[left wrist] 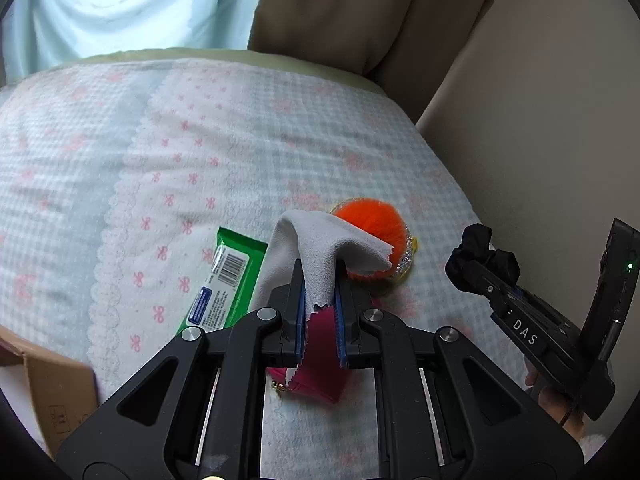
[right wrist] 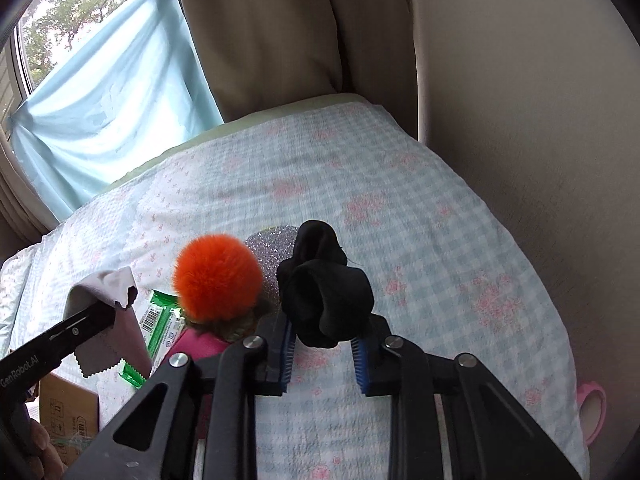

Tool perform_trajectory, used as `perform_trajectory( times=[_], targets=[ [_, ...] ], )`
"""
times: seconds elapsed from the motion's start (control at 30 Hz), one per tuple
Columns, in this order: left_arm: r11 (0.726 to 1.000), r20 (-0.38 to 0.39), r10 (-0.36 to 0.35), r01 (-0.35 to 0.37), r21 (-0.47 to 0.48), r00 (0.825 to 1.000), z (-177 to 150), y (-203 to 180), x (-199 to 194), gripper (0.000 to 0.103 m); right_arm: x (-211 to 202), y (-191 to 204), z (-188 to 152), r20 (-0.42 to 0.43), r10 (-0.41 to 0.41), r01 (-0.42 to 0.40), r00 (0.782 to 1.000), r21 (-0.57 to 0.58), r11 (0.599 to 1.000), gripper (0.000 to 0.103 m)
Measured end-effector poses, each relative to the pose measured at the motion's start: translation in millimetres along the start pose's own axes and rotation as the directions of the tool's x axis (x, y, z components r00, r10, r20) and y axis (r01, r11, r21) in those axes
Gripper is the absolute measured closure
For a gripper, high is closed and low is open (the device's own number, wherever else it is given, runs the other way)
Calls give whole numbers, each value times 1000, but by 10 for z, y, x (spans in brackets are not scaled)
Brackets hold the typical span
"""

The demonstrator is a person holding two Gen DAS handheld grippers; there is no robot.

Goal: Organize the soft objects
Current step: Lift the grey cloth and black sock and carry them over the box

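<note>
My left gripper (left wrist: 320, 280) is shut on a grey microfibre cloth (left wrist: 320, 244) and holds it above the bed; the cloth also shows in the right wrist view (right wrist: 108, 284). My right gripper (right wrist: 324, 320) is shut on a black scrunchie (right wrist: 324, 292), also seen at the right of the left wrist view (left wrist: 480, 252). An orange fluffy pompom (left wrist: 372, 224) on a glittery silver disc (right wrist: 272, 248) lies on the bed between the grippers. A pink pouch (left wrist: 320, 376) lies under the left gripper.
A green wipes pack (left wrist: 224, 284) lies left of the cloth. A cardboard box (left wrist: 52, 392) stands at the bed's near left edge. A pink ring-shaped item (right wrist: 592, 404) sits at the right edge. Beige cushions (right wrist: 280, 32) stand behind the checked bedspread (right wrist: 400, 184).
</note>
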State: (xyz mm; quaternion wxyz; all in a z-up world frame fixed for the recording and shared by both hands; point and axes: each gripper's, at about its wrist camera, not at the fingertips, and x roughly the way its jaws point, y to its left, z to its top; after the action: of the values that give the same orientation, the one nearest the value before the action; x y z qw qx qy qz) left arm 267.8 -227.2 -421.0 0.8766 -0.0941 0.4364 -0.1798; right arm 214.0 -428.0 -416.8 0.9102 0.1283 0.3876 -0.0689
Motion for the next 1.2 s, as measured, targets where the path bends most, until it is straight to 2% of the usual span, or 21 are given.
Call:
perform_trajectory(
  times=[0.23, 0.5, 0.63, 0.93, 1.2],
  targets=[
    [1000, 65, -6, 5, 6, 998, 216, -144, -535, 93, -588, 118, 229, 58, -10, 10, 998, -4, 1000, 81],
    [999, 128, 36, -40, 25, 991, 516, -323, -1545, 93, -1549, 474, 600, 122, -12, 19, 992, -55, 998, 81],
    [998, 143, 60, -61, 0, 988, 585, -306, -2046, 93, -1992, 713, 712, 141, 6, 8, 990, -94, 996, 81],
    [990, 181, 136, -130, -45, 974, 668, 37, -2981, 93, -2653, 1389, 777, 164, 88, -62, 982, -161, 985, 81],
    [985, 194, 171, -165, -48, 966, 671, 764, -3651, 93, -2935, 2331, 586, 161, 133, -95, 978, -226, 969, 81]
  ],
)
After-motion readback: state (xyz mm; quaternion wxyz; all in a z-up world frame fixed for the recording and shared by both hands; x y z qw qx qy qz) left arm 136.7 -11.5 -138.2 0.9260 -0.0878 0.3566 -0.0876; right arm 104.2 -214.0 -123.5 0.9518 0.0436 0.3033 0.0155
